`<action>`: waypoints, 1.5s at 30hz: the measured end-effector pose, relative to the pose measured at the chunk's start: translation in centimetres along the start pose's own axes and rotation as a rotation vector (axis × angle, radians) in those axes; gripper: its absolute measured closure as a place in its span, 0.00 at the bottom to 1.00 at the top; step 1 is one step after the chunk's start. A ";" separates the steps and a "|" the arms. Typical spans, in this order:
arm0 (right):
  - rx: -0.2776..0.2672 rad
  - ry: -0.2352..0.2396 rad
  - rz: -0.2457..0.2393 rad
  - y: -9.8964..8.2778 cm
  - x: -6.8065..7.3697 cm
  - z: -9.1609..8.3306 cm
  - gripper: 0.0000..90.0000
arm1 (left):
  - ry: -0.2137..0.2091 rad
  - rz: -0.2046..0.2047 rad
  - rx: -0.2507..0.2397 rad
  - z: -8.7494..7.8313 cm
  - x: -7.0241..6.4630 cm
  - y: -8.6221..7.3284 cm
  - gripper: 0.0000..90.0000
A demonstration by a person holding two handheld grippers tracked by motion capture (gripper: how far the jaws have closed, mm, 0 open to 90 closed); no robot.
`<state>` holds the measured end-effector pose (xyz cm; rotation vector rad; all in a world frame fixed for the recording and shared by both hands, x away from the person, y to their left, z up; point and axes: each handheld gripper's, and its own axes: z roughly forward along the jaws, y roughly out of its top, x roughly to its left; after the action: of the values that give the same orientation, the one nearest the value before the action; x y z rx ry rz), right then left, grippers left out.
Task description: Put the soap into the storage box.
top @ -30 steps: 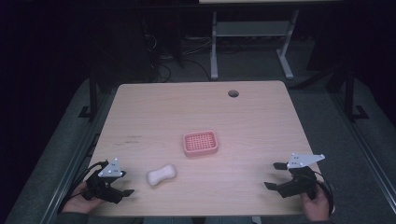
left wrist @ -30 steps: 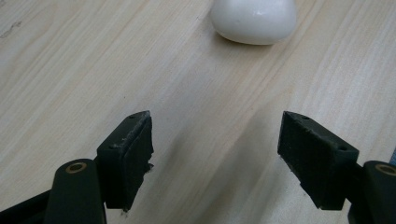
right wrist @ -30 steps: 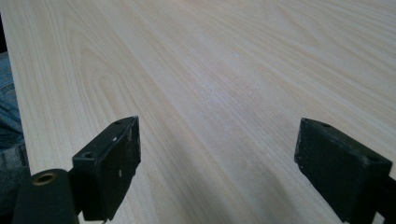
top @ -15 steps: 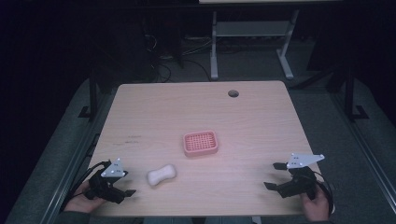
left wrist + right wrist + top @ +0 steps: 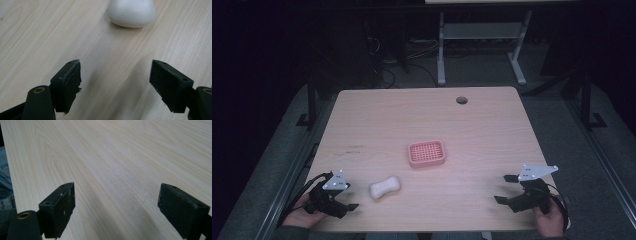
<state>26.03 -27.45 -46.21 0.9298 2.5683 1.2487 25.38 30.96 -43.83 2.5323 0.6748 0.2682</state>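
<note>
Pale wood grain runs across the table, a light rounded-corner top with a round cable hole near its far edge, and around it I see a dark room with grey floor and a white desk frame standing beyond the far side. At the near left, my left gripper sits low over the table with its jaws spread wide and nothing between them; in the left gripper view the wood shows bare in the gap. Just beyond it, to its right, lies the white soap bar, a smooth, glossy lump pinched at the waist like a small bone, flat on the wood and apart from the jaws. A pink ridged soap dish sits near the middle of the table, farther off. At the near right, my right gripper also stands open over bare wood.
</note>
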 end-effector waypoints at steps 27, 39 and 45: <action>0.012 0.013 -0.015 0.3 -0.1 0.4 0.16 | -0.026 0.049 -0.018 0.9 -0.4 2.8 0.27; 0.014 0.013 -0.018 0.3 0.0 0.5 0.16 | -0.031 0.074 -0.010 1.5 -0.6 4.1 0.26; 0.019 0.015 -0.015 0.3 0.0 0.5 0.16 | -0.034 0.081 -0.005 1.7 -0.5 4.3 0.26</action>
<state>26.30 -26.99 -46.31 0.9068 2.5979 1.2349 27.23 26.76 -43.09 2.5565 0.5591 0.2540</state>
